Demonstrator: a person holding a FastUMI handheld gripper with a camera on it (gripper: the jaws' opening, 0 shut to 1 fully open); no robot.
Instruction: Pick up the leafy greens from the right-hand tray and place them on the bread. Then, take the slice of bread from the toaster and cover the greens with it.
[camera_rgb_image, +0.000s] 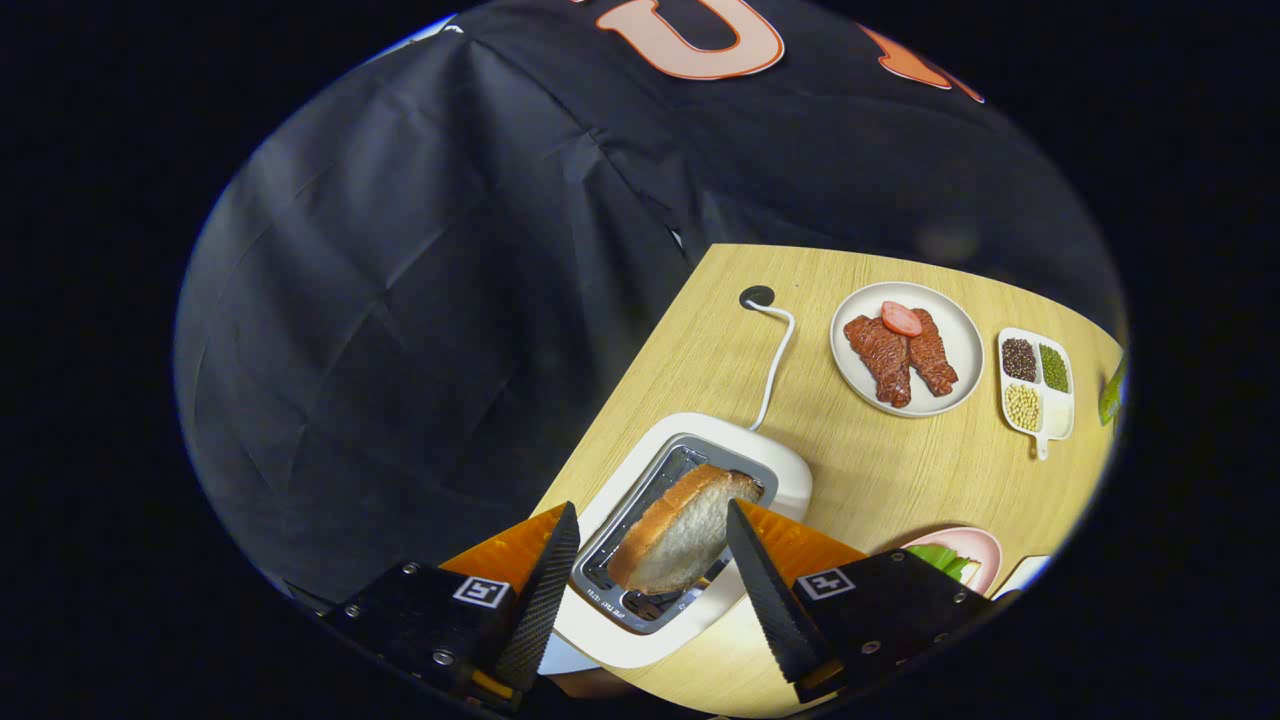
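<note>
Your gripper (650, 570) has its fingers spread either side of the bread slice (675, 535), which tilts from the toaster (785, 470) slot, neither touching.

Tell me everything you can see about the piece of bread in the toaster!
The slice of bread has a golden-brown crust and a pale, crumbly face. It leans tilted, partly out of the white toaster's grey metal slot, on the light wooden table. It sits between the open gripper's fingers; the right finger is right at its edge, contact unclear.
</note>
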